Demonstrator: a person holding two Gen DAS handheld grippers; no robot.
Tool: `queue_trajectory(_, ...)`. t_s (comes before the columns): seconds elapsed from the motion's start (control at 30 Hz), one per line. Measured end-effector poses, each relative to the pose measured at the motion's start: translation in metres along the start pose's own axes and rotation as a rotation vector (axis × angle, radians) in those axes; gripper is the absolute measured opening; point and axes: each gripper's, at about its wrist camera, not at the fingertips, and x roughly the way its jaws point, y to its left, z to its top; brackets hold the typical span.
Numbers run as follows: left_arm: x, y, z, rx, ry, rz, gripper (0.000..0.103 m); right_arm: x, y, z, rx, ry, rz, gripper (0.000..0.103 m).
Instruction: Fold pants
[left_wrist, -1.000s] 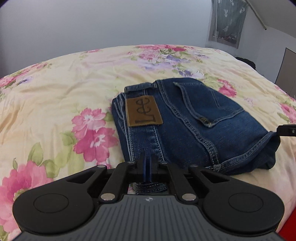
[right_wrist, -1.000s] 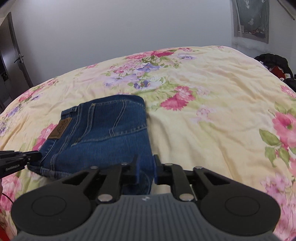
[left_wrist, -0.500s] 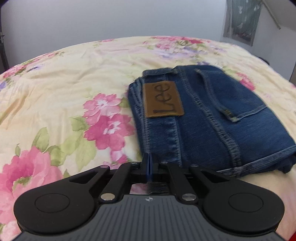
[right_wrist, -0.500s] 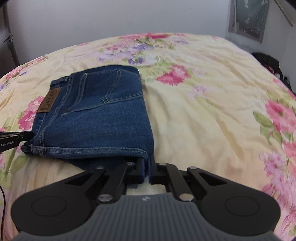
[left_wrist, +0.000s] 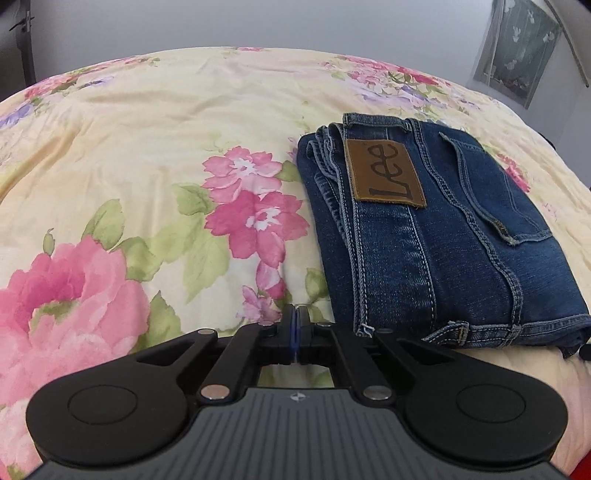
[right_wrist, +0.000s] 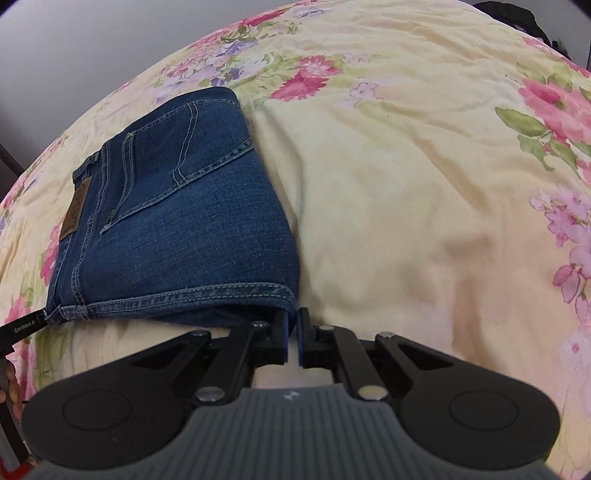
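Pants are lying folded into a compact blue denim stack on the bed, which I am seeing covered in a pale yellow quilt printed with pink and purple flowers and green leaves. Behind the bed a plain grey wall is running across the left wrist view, with a dark door edge and handle at far left and a curtained window at upper right.

Going left to right in the left wrist view, my left tongs are sitting over the bare quilt with their fingers pressed together on nothing, a thin blue line showing between the pads, and the folded stack is lying just beside them to the right and a little ahead. In the right wrist view the stack is lying to the left and ahead, and my right tongs are standing slightly parted, empty, with the near right corner of the denim just in front of the left finger.

A brown leather patch on the waistband is reading "Lee". At the left edge of the right wrist view, a black bar is showing white lettering, "GenRobot.AI".
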Motion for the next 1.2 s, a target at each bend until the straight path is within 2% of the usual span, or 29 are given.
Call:
queue_trajectory(0.07,-0.011,0.005,0.001,-0.033,-0.034,-0.012,0.005,-0.010,-0.001,-0.009,0.013,-0.010,0.033,0.004)
queue_trajectory(0.13,-0.023,0.011,0.004,-0.070,-0.084,-0.029,0.015,-0.030,0.000,-0.015,0.000,-0.121,0.096,0.005)
queue_trajectory(0.17,-0.027,0.015,0.008,-0.107,-0.108,-0.055,0.026,-0.041,0.000,-0.017,-0.003,-0.187,0.114,0.007)
queue_trajectory(0.2,-0.029,0.021,0.011,-0.152,-0.120,-0.093,0.039,-0.048,-0.002,-0.018,0.000,-0.244,0.141,0.014)
queue_trajectory(0.23,-0.029,0.025,0.014,-0.209,-0.127,-0.139,0.046,-0.053,-0.004,-0.018,0.014,-0.285,0.181,0.027)
queue_trajectory(0.27,-0.028,0.030,0.017,-0.266,-0.132,-0.184,0.058,-0.053,-0.007,-0.015,0.039,-0.312,0.220,0.033)
queue_trajectory(0.33,-0.020,0.035,0.023,-0.349,-0.120,-0.258,0.061,-0.046,-0.011,-0.005,0.078,-0.333,0.235,0.035)
queue_trajectory(0.37,-0.015,0.035,0.027,-0.368,-0.112,-0.269,0.062,-0.040,-0.012,0.001,0.100,-0.351,0.232,0.035)
queue_trajectory(0.47,-0.001,0.024,0.039,-0.323,-0.097,-0.238,0.066,-0.019,-0.016,0.021,0.143,-0.379,0.238,0.035)
queue_trajectory(0.6,0.014,0.016,0.048,-0.267,-0.086,-0.253,0.075,0.007,-0.012,0.051,0.091,-0.361,0.222,0.036)
queue_trajectory(0.7,0.025,0.018,0.052,-0.259,-0.066,-0.260,0.077,0.023,-0.015,0.069,0.118,-0.332,0.278,0.038)
queue_trajectory(0.8,0.038,0.022,0.054,-0.264,-0.045,-0.270,0.077,0.037,-0.016,0.078,0.139,-0.267,0.325,0.039)
queue_trajectory(0.93,0.053,0.033,0.057,-0.322,-0.028,-0.343,0.082,0.055,-0.019,0.083,0.174,-0.194,0.372,0.043)
queue_trajectory(1.03,0.068,0.044,0.059,-0.369,-0.007,-0.430,0.083,0.068,-0.025,0.095,0.216,-0.143,0.430,0.045)
queue_trajectory(1.2,0.092,0.062,0.063,-0.484,0.025,-0.559,0.077,0.099,-0.028,0.120,0.264,-0.033,0.548,0.045)
